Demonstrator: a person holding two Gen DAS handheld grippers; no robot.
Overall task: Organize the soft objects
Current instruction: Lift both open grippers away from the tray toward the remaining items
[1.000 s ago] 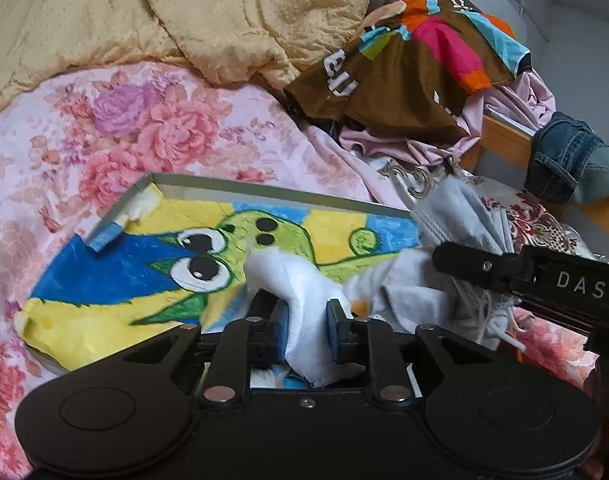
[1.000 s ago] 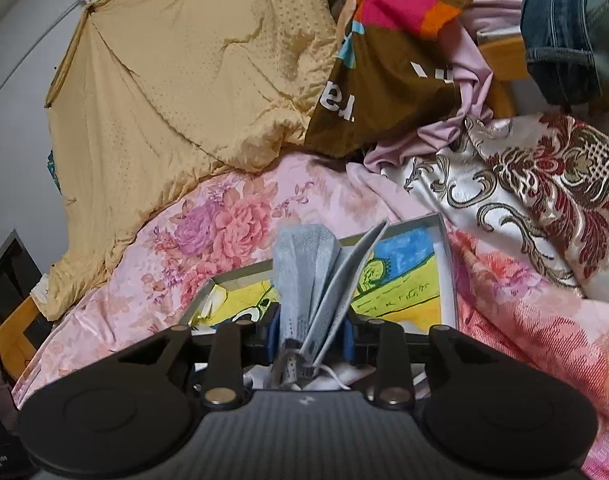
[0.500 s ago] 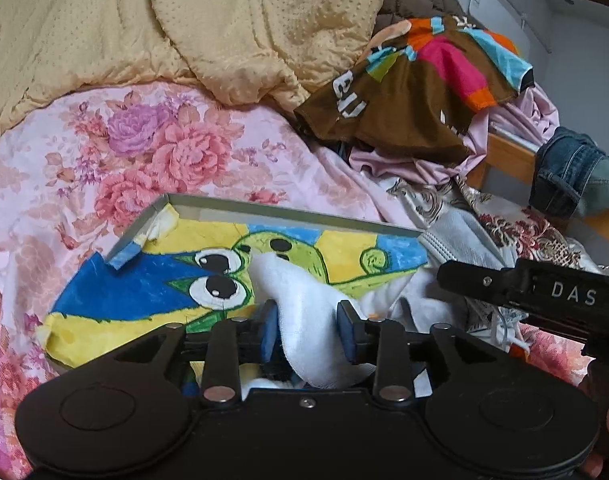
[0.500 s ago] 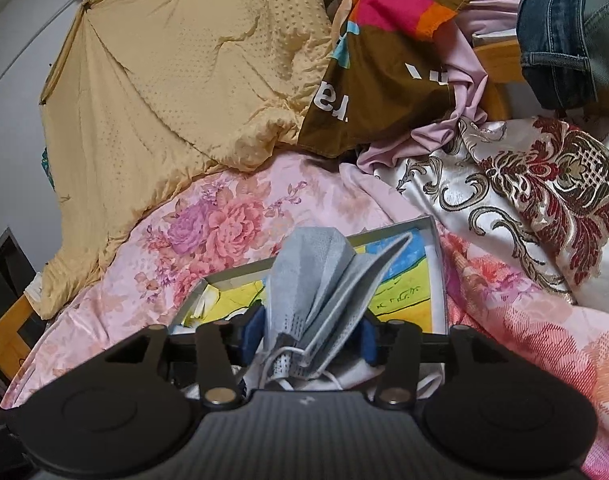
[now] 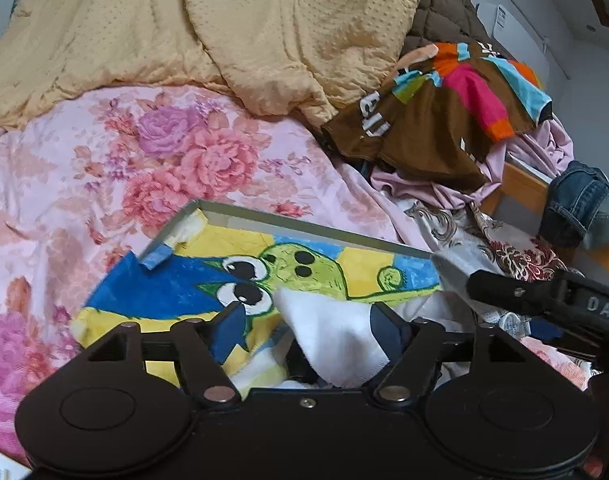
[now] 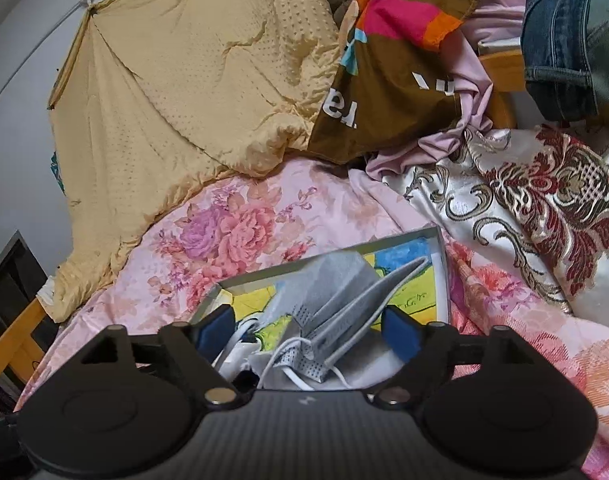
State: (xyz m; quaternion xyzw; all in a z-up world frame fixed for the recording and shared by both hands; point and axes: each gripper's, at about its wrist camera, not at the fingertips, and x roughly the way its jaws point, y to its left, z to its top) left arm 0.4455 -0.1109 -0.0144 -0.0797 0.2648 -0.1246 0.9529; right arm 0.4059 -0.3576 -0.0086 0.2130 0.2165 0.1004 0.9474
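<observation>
A shallow box lined with a yellow, blue and green cartoon towel lies on the floral bed sheet. My left gripper is open over its near edge; a white cloth lies between the fingers, leaning on the right pad. My right gripper is open too, with a grey face mask and its white ear loops loose between the fingers, over the same box. The right gripper's finger shows at the right of the left wrist view.
A yellow quilt is heaped at the back. A brown multicoloured garment, pink cloth and jeans pile at the right. A red and gold patterned cover lies right of the box. A wooden bed frame shows at left.
Both grippers have opened wide, letting go of the white cloth and the grey mask, which now lie loose over the box. Both grippers have drawn back a little.
</observation>
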